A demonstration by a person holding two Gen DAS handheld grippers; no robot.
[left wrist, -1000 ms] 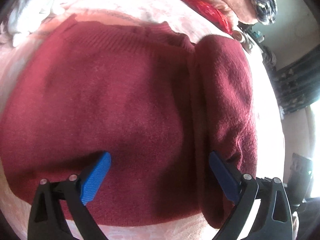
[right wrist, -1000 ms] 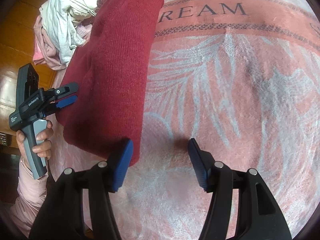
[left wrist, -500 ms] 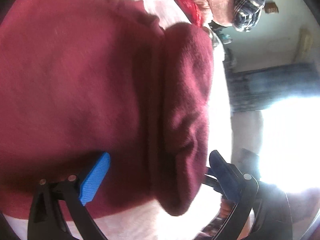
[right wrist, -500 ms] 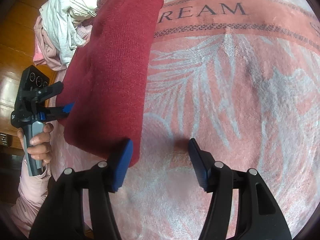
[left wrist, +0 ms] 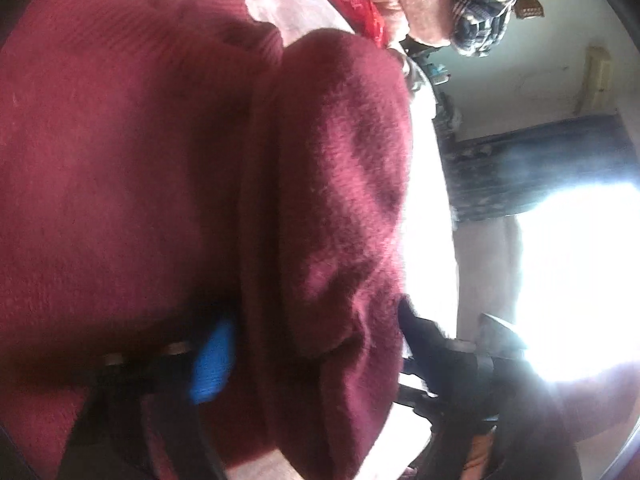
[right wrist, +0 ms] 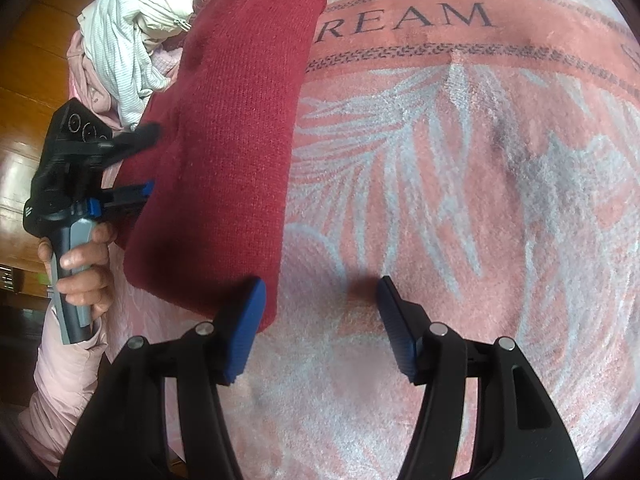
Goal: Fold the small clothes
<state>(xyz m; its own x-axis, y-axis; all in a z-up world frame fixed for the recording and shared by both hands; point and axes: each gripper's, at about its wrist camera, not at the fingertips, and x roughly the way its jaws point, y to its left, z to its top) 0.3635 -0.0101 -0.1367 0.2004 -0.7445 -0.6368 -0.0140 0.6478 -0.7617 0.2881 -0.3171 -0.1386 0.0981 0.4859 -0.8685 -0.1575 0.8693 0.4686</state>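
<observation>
We take this for a home, most likely a bedroom. The clearest sign is the pink plush blanket (right wrist: 460,184), woven with pale leaf shapes and the letters "REAM" along a darker band, spread like a bedcover. At the blanket's far left edge we see a heap of unfolded white and pink clothes (right wrist: 128,40), and beyond that heap warm wooden flooring (right wrist: 24,92). In the left wrist view, more bedding and a plaid cloth (left wrist: 484,4) are piled at the blanket's far end, with a plain pale wall (left wrist: 532,68) behind them.
</observation>
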